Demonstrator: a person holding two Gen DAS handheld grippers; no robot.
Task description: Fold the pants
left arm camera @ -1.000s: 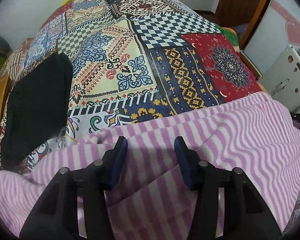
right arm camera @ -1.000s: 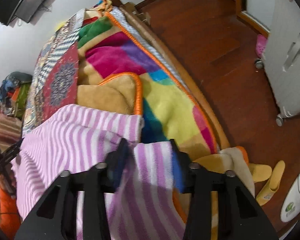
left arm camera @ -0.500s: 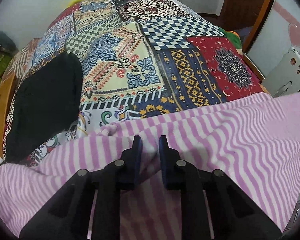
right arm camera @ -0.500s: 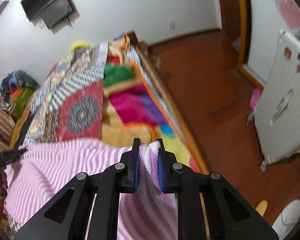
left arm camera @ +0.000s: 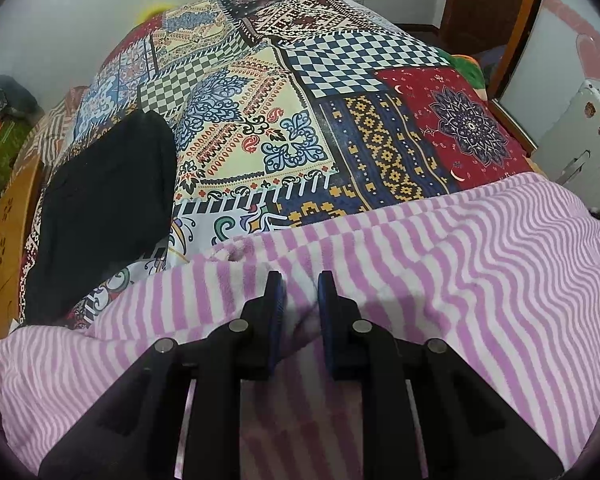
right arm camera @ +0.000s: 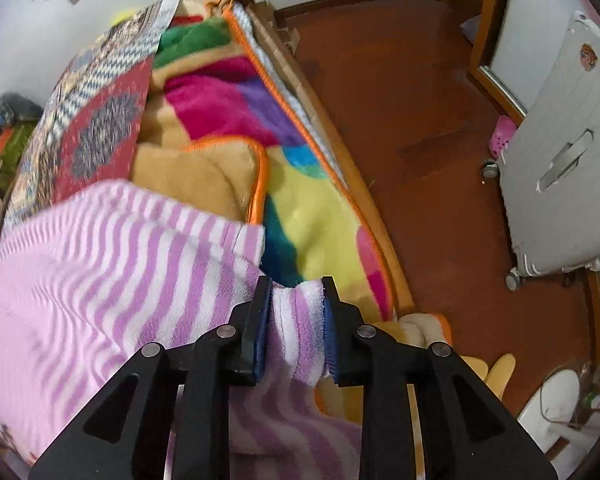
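The pink-and-white striped fleece pants (left arm camera: 440,264) lie across the near end of the bed over the patchwork bedspread (left arm camera: 268,120). My left gripper (left arm camera: 300,288) is shut on a bunched fold of the pants near their upper edge. In the right wrist view the same pants (right arm camera: 112,264) spread to the left, and my right gripper (right arm camera: 296,292) is shut on a thick end of the pants at the bed's right side, held a little above the blanket.
A black garment (left arm camera: 100,208) lies on the bedspread at the left. A multicoloured fleece blanket (right arm camera: 236,120) covers the bed's right edge. Beyond the wooden bed rail (right arm camera: 340,152) is red-brown floor (right arm camera: 412,112), a white wheeled cabinet (right arm camera: 560,160), a pink shoe (right arm camera: 502,136) and yellow slippers (right arm camera: 496,368).
Both grippers went from open over the pants to shut on the fabric. The right gripper lifted with its end, then came back down over the bed's edge; the pants' edge has shifted slightly up the bed.
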